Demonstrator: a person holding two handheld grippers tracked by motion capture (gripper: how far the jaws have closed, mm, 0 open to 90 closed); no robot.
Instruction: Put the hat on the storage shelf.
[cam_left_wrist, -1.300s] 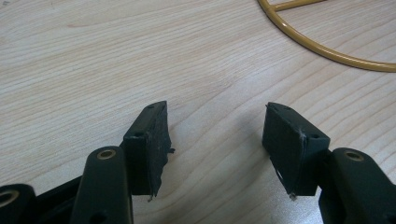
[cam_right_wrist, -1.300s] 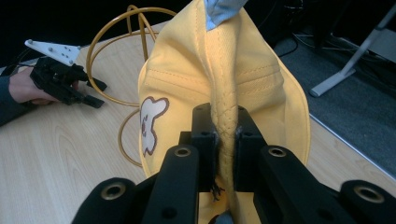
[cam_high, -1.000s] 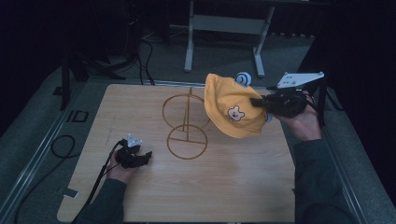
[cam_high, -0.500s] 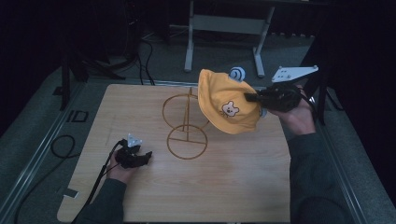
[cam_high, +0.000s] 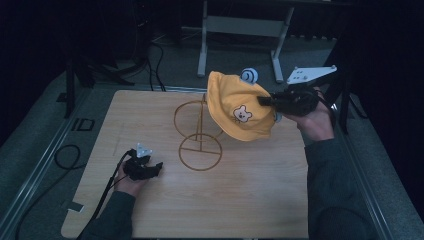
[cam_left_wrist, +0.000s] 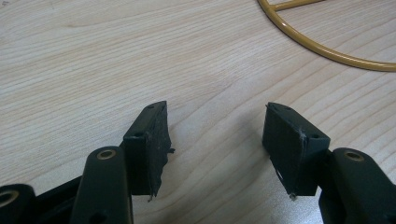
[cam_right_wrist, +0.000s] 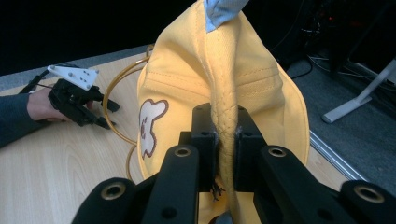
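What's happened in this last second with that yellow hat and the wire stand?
The right gripper, its fingers clamped on the yellow hat, has carried it leftward, so the hat now hangs over the gold wire stand, covering more of the upper ring. Unchanged: the grip on the hat, the stand's place, and the left gripper, open and resting on the table.

The hat (cam_high: 240, 112) is yellow-orange with a white bear face outlined in brown and a pale blue tag at its top. The wire stand (cam_high: 199, 135) is gold. The table (cam_high: 150, 210) is light wood grain. Both grippers are black.
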